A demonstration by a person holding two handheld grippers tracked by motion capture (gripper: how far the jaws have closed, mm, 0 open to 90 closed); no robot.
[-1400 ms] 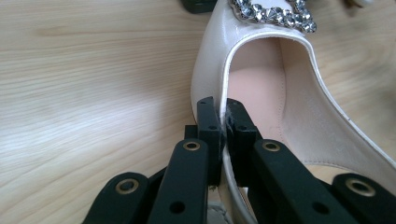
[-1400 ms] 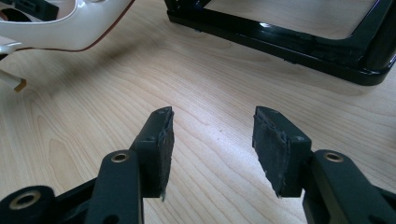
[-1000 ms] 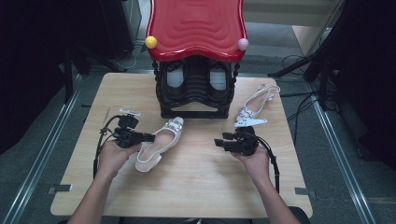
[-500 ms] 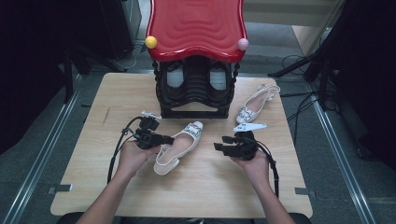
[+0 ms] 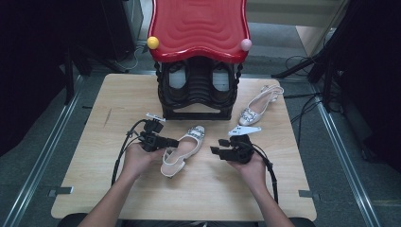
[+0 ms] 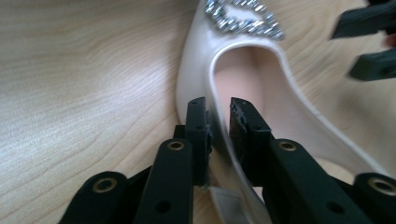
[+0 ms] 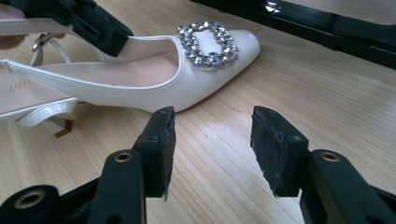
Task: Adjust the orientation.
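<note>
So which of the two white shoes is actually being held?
The shoe mid-table: the left gripper pinches its side edge. The other shoe, at the table's right edge by the black rack, lies untouched.

Light wood-grain desk [image 5: 118, 109], rounded corners, set between two metal floor rails [image 5: 45, 156] running along its left and right sides. Grey floor [image 5: 364, 189] around it. Black cables [image 5: 302, 64] lie on the floor at right rear. Dark equipment and stand legs [image 5: 71, 61] at left rear, in shadow. Pale wooden furniture [image 5: 314, 35] at far right rear. Lighting even, from above.
</note>
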